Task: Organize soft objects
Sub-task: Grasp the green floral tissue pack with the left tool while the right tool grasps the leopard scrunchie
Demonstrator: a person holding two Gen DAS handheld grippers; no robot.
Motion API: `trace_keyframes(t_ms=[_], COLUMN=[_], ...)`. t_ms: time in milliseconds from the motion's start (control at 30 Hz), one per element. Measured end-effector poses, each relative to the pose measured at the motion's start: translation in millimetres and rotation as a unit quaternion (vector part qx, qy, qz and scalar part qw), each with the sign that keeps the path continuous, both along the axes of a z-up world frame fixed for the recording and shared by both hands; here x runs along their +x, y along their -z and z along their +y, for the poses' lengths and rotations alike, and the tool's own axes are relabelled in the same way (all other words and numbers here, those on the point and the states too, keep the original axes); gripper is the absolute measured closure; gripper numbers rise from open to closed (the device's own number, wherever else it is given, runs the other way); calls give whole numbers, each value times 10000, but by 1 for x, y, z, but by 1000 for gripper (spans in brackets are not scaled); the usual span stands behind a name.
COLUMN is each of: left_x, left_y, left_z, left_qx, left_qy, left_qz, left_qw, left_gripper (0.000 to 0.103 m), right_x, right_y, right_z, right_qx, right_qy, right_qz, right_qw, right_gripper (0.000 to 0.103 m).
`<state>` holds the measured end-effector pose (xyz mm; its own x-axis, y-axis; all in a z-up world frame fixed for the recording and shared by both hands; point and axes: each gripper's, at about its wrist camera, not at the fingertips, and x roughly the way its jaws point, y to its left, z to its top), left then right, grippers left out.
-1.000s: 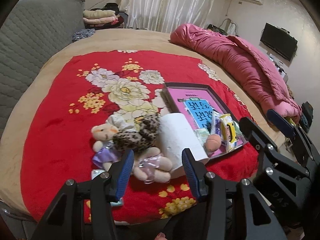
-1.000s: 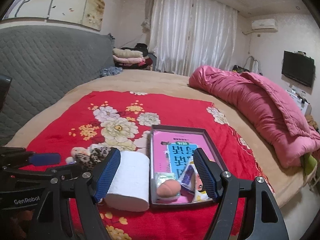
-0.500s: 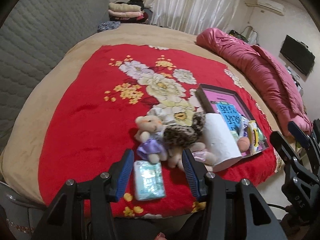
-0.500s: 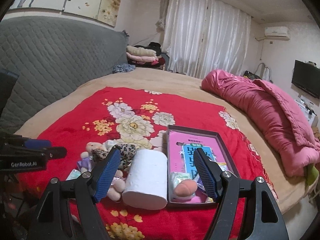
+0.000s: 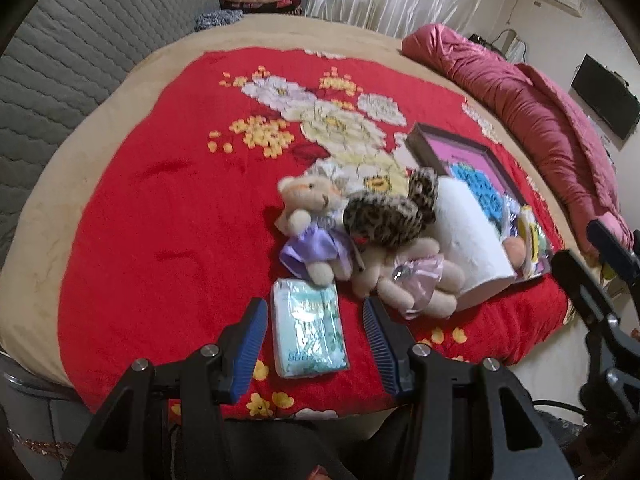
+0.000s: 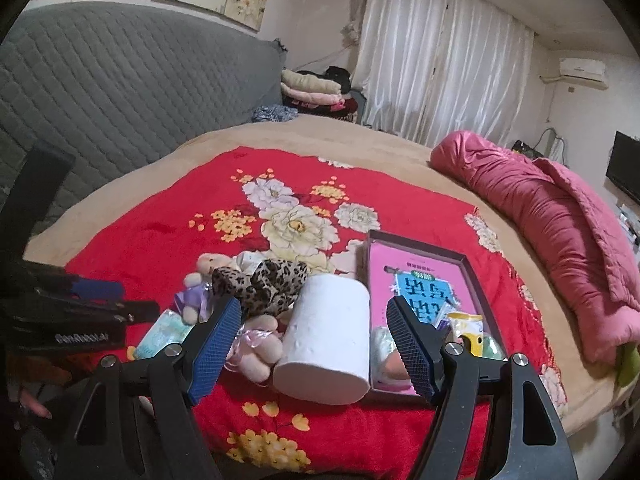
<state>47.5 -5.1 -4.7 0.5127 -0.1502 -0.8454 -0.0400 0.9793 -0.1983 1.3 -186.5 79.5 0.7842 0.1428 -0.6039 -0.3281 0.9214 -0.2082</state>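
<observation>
- Bedroom setting: a bed spread with a red floral blanket carries every item, all gathered toward its near edge.
- Tissue pack: lies flat on the blanket close to the near edge, framed between the two fingers of the left tool, which stand apart at a moderate gap and do not touch it. Judged light, soft and compressible, with a slick film wrapper; a hold across its short sides, near mid-length, should keep it from sliding out.
- Paper roll: lies on its side, framed between the widely spread fingers of the right tool, not gripped. Judged light and easily dented; take it across the round body, gently.
- Plush bears: one in a purple dress and one in a pink dress lie just beyond the tissue pack, with a leopard-print soft item draped over them. All look light and floppy; the torso gives the firmest hold.
- Shallow box: sits beside the roll toward the right edge, holding a pink booklet and small packets, too small to identify.
- Surroundings: a pink quilt is bunched along the bed's right side; a grey quilted headboard, white curtains, folded clothes and a wall screen lie beyond.
</observation>
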Motion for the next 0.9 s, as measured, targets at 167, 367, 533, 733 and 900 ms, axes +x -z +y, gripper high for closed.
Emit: trace_keyframes(t_ms=[167,367,533,733,900], left_x=[8,19,27,35,36], left_y=[25,53,60,71,74], left_z=[-9,-24,-23,-9,-5], left_qx=[90,408,520,231,52], left_qy=[61,151,86,-84,-64], left_qz=[366,705,741,870,865], left_qw=[9993,9966,9959,9959,9962], left_gripper=[53,53,53,51,51], right_x=[6,14,20,25,38], right_y=[9,25,37,52,57], right_z=[0,1,3,11,20], right_qx=[1,-25,-67,-221,-259], right_qy=[-7,-35,-121,-315,-414], right_qz=[97,311,431,629,639], right_qw=[10000,9995,9990,9973,9968], right_gripper=[26,26,26,26,26])
